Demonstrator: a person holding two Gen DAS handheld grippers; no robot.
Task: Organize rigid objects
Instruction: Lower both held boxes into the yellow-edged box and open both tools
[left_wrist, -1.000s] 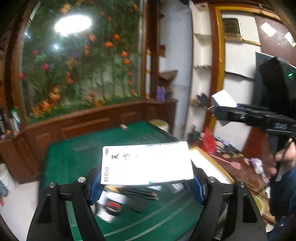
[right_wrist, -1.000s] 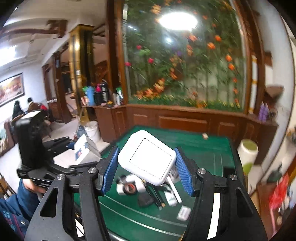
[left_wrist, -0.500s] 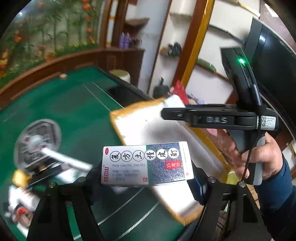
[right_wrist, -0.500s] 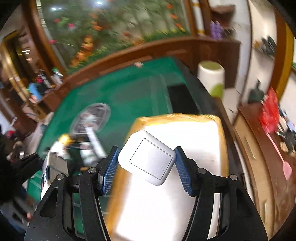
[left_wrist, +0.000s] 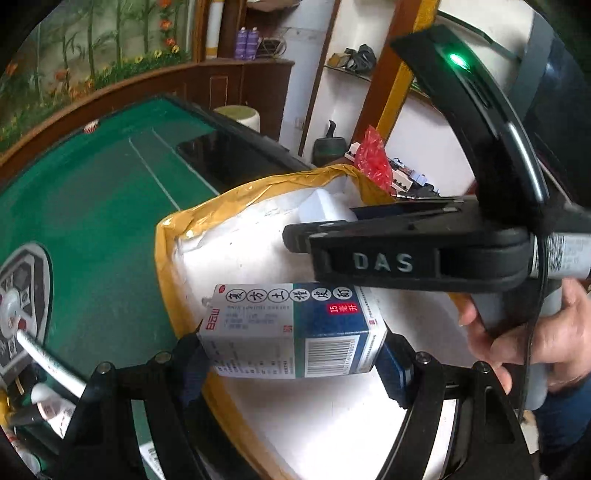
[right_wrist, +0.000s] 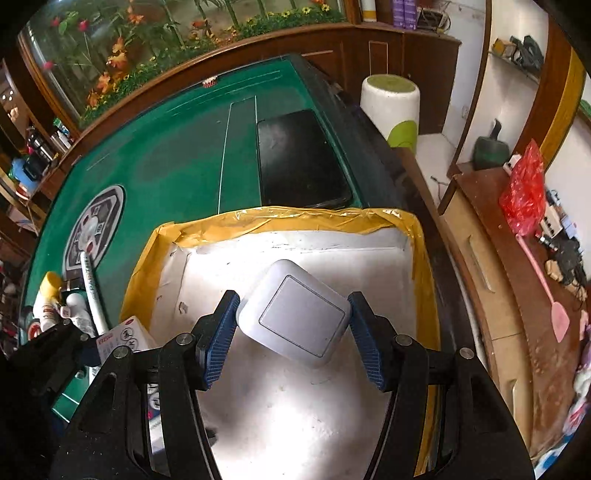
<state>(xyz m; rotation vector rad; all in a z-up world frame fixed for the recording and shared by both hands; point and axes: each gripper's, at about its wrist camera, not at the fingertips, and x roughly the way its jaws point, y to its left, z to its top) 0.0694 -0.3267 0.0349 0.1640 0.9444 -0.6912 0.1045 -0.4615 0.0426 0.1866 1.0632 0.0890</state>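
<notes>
My left gripper (left_wrist: 291, 365) is shut on a white and blue medicine box (left_wrist: 291, 328) and holds it over the white foam box with yellow tape on its rim (left_wrist: 166, 266). My right gripper (right_wrist: 291, 332) is shut on a white square wall switch (right_wrist: 295, 321) and holds it over the same foam box (right_wrist: 295, 218). The right gripper also shows in the left wrist view (left_wrist: 321, 210), above and beyond the medicine box. The medicine box shows at the left of the right wrist view (right_wrist: 122, 336).
The foam box sits at the right end of a green felt table (right_wrist: 177, 158). A pile of small objects (right_wrist: 70, 295) lies left of the box. A black panel (right_wrist: 299, 158) is set in the table. A white stool (right_wrist: 391, 103) and a wooden side table (right_wrist: 517, 295) stand to the right.
Both grippers have swung right from the pile of objects to above the foam box and have come lower, each still holding its object.
</notes>
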